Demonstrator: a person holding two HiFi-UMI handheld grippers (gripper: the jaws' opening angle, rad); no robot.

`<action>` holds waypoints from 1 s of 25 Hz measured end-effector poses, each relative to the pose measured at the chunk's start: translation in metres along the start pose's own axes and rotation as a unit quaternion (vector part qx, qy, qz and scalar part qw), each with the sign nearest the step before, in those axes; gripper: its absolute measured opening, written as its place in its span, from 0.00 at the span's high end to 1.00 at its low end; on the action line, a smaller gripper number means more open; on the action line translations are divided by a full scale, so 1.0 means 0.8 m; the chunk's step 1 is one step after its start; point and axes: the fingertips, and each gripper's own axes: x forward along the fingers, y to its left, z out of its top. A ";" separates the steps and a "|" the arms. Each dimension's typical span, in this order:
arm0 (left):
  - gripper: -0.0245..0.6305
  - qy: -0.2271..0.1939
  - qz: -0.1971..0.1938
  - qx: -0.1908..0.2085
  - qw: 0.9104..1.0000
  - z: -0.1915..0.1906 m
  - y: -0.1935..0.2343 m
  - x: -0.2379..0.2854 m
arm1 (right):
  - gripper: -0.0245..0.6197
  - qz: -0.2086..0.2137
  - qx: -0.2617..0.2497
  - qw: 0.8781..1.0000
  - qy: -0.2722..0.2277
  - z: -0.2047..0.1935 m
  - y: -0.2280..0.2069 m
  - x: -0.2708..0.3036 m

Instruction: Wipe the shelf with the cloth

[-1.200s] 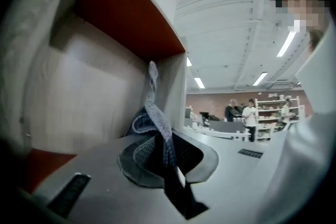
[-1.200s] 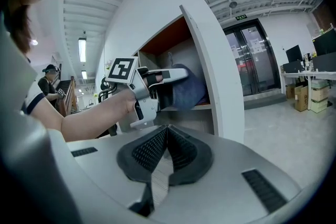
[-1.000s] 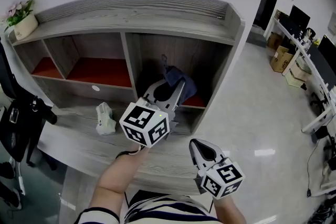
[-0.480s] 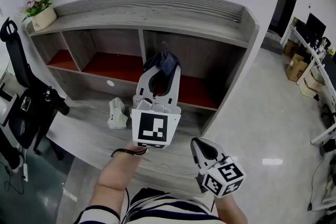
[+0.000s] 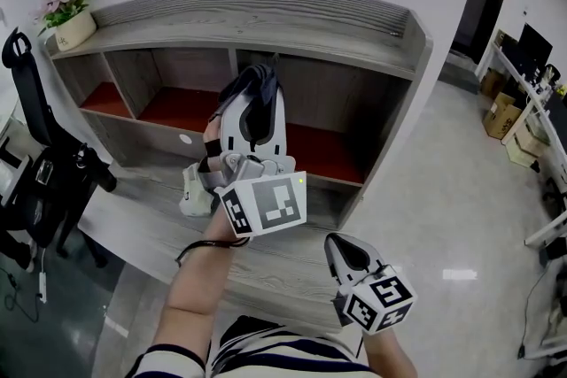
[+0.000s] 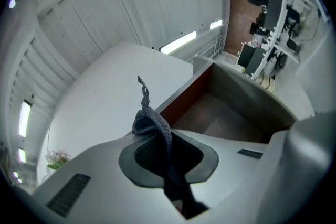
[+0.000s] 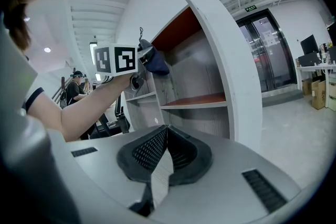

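Three red-floored bays under the top board of the grey shelf, widest room in the right-hand one. Left claw raised before the upright between middle and right bays, clamped on the dark cloth, bunched at the tips just under the top board. Low and near, right claw pressed together, nothing between; white object on the table at left, flower pot far left on top, black chair beside.
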 end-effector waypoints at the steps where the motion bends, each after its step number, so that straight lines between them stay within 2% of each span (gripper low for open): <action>1: 0.91 0.005 0.002 0.017 1.000 -0.002 -0.001 0.004 | 0.92 -0.001 0.000 1.000 0.000 0.000 -0.002 -0.001; 5: 0.91 0.029 -0.004 0.073 0.997 -0.010 -0.006 0.019 | 0.92 -0.008 0.002 1.000 -0.001 0.000 -0.008 -0.006; 10: 0.91 0.078 -0.017 0.142 0.987 -0.029 -0.013 0.037 | 0.92 -0.013 0.004 1.000 -0.001 -0.004 -0.011 -0.009; 17: 0.91 0.142 -0.024 0.201 0.969 -0.053 -0.015 0.053 | 0.92 -0.017 0.004 1.000 0.002 -0.005 -0.013 -0.010; 25: 0.91 0.173 -0.032 0.268 0.947 -0.065 -0.026 0.058 | 0.92 -0.015 0.007 1.000 0.004 -0.008 -0.012 -0.005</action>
